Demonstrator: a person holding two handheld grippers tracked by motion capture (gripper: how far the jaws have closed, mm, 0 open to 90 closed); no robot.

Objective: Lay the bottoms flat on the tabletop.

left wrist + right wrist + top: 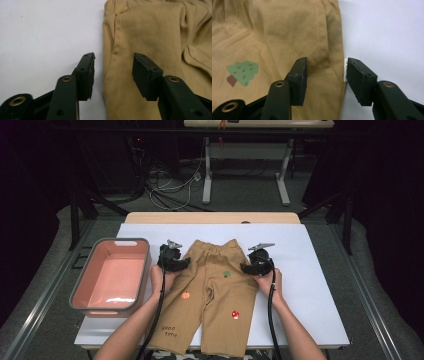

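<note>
Tan trousers [212, 295] lie flat, center of the white desk [310, 285], legs toward me. My left tongs [113, 72] and right tongs [325, 72] sit apart, straddling each side seam near the waist, nothing pinched. Risk: grabbing just one layer, so the fabric bunches. Pink bin [111, 276] sits left; dark room w/ cables [170, 190] behind.
</note>
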